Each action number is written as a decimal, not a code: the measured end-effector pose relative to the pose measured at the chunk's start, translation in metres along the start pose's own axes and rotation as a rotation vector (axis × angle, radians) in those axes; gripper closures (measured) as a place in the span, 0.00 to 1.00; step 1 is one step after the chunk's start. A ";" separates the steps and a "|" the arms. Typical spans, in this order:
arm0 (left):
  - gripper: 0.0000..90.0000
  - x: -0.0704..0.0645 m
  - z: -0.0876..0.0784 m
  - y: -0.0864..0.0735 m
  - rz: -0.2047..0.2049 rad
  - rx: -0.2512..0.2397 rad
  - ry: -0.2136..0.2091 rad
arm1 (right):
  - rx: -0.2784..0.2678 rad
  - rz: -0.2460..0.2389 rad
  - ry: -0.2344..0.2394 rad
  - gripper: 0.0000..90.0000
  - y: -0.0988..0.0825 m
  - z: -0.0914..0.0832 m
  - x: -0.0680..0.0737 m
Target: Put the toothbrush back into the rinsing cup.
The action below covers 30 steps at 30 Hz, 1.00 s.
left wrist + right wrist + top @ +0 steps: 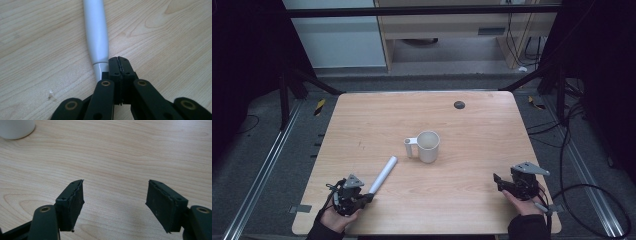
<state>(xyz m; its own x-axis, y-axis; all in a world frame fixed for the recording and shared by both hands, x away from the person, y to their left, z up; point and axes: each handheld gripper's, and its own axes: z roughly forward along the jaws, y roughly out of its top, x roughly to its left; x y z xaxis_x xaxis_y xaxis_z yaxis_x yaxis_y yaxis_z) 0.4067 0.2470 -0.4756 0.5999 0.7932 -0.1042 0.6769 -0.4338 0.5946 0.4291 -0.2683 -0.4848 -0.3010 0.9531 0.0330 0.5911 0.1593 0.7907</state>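
Observation:
A white mug [428,146] stands upright near the middle of the wooden table [472,150], its handle pointing left. A white cylindrical rod [383,174] lies flat to the mug's lower left, running diagonally toward my left gripper [369,196]. In the left gripper view that gripper [119,60] is shut, pads pressed together with nothing between them, and the rod [96,35] lies just beside its left jaw. My right gripper [498,181] rests near the front right of the table. Its jaws [115,185] stand open over bare wood, with the mug's base [15,128] far off.
A small dark round cap [459,104] sits in the tabletop near its far edge. Black frame bars and cables surround the table. A person's hands hold both grippers at the front edge.

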 end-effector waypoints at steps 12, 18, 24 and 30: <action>0.99 0.005 -0.001 -0.001 -0.025 0.004 0.028 | 0.004 -0.003 -0.001 0.33 0.000 0.000 0.000; 0.99 0.007 -0.002 -0.001 -0.035 0.008 0.040 | 0.004 -0.002 -0.004 0.33 0.000 0.000 -0.001; 0.99 0.011 -0.003 -0.002 -0.053 0.007 0.058 | 0.005 -0.003 -0.004 0.33 0.000 0.000 -0.001; 0.99 0.014 -0.004 -0.003 -0.065 0.008 0.075 | 0.005 -0.004 -0.003 0.33 0.000 0.000 0.000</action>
<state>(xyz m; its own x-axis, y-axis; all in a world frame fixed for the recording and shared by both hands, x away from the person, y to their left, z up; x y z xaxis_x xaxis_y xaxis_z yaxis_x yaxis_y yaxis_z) 0.4121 0.2612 -0.4757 0.5209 0.8497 -0.0822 0.7171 -0.3833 0.5821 0.4293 -0.2686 -0.4852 -0.3008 0.9533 0.0278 0.5938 0.1644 0.7876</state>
